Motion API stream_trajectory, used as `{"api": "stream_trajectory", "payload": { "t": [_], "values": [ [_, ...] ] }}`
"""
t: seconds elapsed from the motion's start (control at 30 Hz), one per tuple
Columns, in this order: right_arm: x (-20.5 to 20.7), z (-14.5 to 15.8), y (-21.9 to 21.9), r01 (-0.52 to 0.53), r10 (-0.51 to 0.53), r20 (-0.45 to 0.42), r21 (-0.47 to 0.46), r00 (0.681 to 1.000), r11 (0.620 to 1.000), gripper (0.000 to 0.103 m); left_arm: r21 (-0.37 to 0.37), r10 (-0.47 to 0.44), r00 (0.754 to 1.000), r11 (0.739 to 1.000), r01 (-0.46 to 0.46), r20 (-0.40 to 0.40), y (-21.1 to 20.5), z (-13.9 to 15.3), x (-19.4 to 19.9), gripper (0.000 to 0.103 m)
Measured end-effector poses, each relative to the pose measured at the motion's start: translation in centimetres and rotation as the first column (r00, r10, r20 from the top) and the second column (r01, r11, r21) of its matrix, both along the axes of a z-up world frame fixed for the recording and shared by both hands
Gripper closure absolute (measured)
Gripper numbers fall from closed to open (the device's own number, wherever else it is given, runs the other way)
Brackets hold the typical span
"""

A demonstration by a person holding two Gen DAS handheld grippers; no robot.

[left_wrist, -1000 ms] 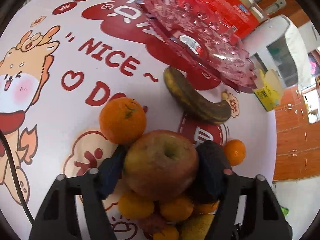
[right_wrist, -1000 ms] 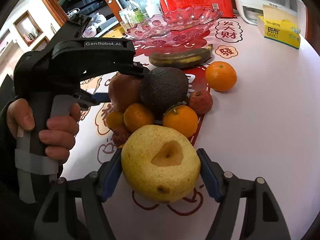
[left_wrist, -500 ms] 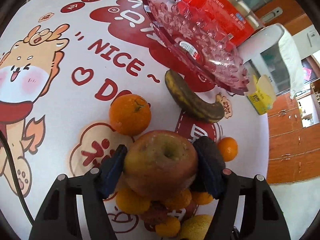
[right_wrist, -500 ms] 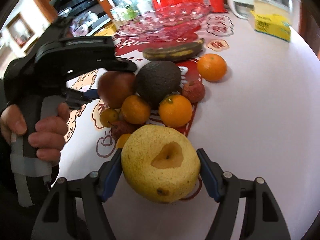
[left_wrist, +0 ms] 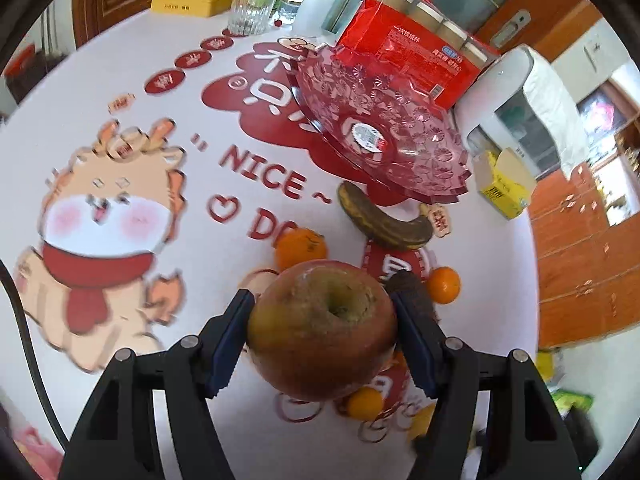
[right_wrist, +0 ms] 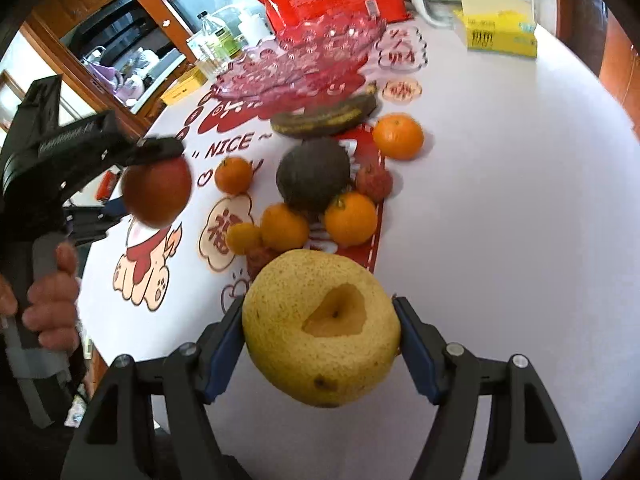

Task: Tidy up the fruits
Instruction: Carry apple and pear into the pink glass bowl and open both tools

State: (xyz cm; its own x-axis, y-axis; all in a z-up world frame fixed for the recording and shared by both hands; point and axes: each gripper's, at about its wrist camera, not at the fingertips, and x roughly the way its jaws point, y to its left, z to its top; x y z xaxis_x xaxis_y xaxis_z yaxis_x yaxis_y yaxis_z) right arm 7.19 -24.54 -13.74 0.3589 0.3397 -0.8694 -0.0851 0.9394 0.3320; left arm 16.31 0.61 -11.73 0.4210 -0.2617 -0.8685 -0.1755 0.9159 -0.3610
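Left tool [left_wrist: 322, 336] clamped on apple [left_wrist: 322, 330]; right tool [right_wrist: 320, 340] clamped on pear [right_wrist: 322, 328]; both angled down.

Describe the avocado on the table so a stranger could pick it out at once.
Start at the pink glass fruit plate at the far side of the table and come past the blackened banana lying just in front of it. The next fruit nearer is the avocado, at the head of a cluster of small oranges. It is the only dark green, rough-skinned fruit there.
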Motion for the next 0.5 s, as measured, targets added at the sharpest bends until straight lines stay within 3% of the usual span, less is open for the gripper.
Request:
{"api": "stream_trajectory", "payload": {
  "t": [0.13,0.3,0.5],
  "values": [
    [1.4,2.6,0.3,0.028,-0.028,0.055,-0.007,0.998,1.000,0.032,0.085,-0.047,0.999,0.995,0.047,-0.003,1.6,2.3,0.9,0.035],
    [4.3,5.5,1.0,0.065,-0.067,0.125,0.015,0.990,0.998,0.031,0.113,-0.117,0.993,0.987,0.117,-0.013,3.0,5.0,3.6,0.035],
    [8.1,8.7,1.8,0.100,-0.108,0.206,0.048,0.973,0.994,0.031,0.163,-0.201,0.978,0.968,0.190,0.057,4.0,9.7,7.7,0.035]
  ]
}}
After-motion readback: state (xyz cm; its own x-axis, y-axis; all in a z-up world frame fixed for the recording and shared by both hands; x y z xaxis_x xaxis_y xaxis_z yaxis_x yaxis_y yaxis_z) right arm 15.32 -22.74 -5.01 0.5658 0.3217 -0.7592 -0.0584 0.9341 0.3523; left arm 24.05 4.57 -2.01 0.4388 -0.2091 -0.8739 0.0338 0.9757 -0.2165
